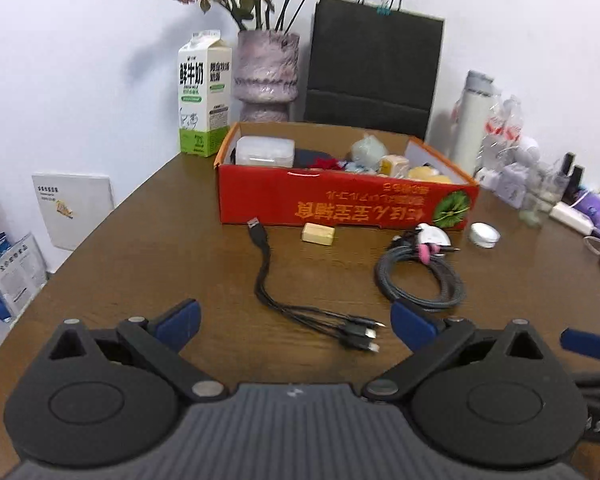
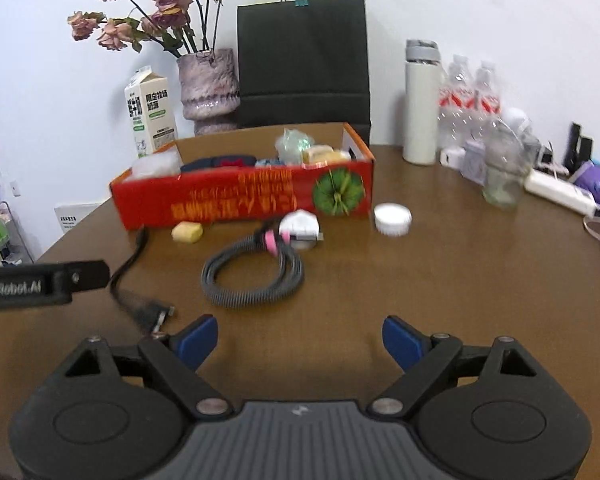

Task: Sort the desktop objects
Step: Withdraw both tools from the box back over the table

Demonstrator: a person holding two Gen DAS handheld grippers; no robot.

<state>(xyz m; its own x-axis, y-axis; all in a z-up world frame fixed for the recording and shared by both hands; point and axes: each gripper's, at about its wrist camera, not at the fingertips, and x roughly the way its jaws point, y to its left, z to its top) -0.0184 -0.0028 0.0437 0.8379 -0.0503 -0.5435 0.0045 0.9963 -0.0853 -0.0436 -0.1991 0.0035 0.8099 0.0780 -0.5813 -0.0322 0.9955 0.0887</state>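
A red cardboard box (image 1: 340,204) (image 2: 228,196) holding several small items stands on the brown table (image 1: 140,248). In front of it lie a black multi-head USB cable (image 1: 268,280) (image 2: 132,276), a small yellow block (image 1: 318,233) (image 2: 187,232), a coiled grey cable with a white charger (image 1: 420,276) (image 2: 256,276) and a white round lid (image 1: 485,234) (image 2: 393,218). My left gripper (image 1: 296,326) is open and empty, just short of the USB cable's plugs. My right gripper (image 2: 300,340) is open and empty, in front of the coiled cable.
Behind the box stand a milk carton (image 1: 202,96), a vase of dried roses (image 1: 266,72) and a black paper bag (image 1: 374,76). At the right are a white flask (image 2: 420,104), water bottles (image 2: 470,100), a glass jar (image 2: 502,172) and a power strip (image 2: 560,192).
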